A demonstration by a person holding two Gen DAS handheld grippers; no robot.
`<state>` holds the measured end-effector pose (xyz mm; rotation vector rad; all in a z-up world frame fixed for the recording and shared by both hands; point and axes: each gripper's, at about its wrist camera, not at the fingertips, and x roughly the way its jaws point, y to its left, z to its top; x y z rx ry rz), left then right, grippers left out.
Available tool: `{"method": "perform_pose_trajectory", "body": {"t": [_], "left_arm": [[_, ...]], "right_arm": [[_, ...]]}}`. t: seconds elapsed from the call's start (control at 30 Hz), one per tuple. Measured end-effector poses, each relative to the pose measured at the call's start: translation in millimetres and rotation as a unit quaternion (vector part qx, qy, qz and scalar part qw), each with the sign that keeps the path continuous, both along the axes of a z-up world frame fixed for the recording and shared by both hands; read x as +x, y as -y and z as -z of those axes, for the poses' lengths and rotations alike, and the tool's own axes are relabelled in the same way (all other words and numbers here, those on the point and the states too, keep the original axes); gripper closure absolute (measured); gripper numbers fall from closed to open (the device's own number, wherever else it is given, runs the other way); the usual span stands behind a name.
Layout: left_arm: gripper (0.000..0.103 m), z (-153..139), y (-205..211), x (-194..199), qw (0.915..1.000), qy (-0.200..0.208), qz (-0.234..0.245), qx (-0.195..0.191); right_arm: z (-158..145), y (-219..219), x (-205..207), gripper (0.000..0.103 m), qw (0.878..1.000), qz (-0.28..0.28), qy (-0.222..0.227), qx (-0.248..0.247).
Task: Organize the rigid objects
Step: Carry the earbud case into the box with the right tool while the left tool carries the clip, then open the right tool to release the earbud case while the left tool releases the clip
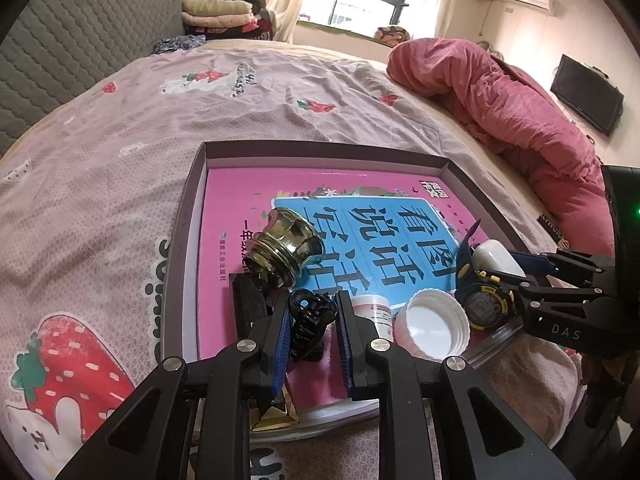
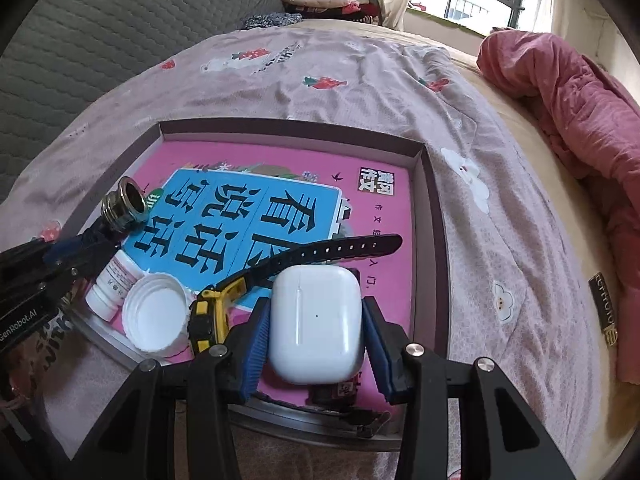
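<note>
A shallow box [image 1: 320,148] on the bed holds a pink book [image 1: 232,216]. My left gripper [image 1: 314,296] is shut on a black hair claw clip [image 1: 310,320] just above the book's near edge. My right gripper [image 2: 316,306] is shut on a white earbud case [image 2: 316,320], its blue pads against both sides, low over the box's near right part. In the box lie a brass threaded fitting [image 1: 288,244], a small white pill bottle [image 1: 374,308], a white cap [image 1: 432,328] and a yellow-and-black watch [image 1: 484,304]; its strap [image 2: 340,248] runs behind the case.
A black block [image 1: 248,300] and a gold faceted piece [image 1: 276,416] sit under the left fingers. The box rests on a strawberry-print sheet [image 1: 120,128]. A red quilt [image 1: 500,92] is bunched at the right. A grey padded headboard [image 1: 60,48] stands at the far left.
</note>
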<state>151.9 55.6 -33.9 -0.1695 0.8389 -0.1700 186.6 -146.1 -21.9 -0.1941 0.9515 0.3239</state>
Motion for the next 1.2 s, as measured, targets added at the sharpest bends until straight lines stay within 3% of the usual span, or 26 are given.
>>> {"method": "perform_pose_trajectory", "body": {"t": [0.47,0.7,0.97,1.2], "left_arm": [[0.081,0.0,3.1,0.5,0.9999,-0.001,0.003,0.011],[0.081,-0.3,3.4,1.0,0.9999,-0.003,0.004,0.011],[0.08,-0.5,4.3,0.1,0.9999,-0.004,0.005,0.015],[0.066,-1.6,6.7,-3.4,0.9998,-0.005,0.006,0.021]], "right_arm": [[-17.8,7.8,-13.8,0.058,0.999,0.015,0.028,0.01],[-29.6,27.1,-45.4,0.055,0.995,0.052,0.053,0.06],[-29.6,28.2,-75.0,0.054,0.994,0.054,0.064,0.068],[-28.1,22.2,-84.7,0.054,0.995,0.046,0.058,0.071]]}}
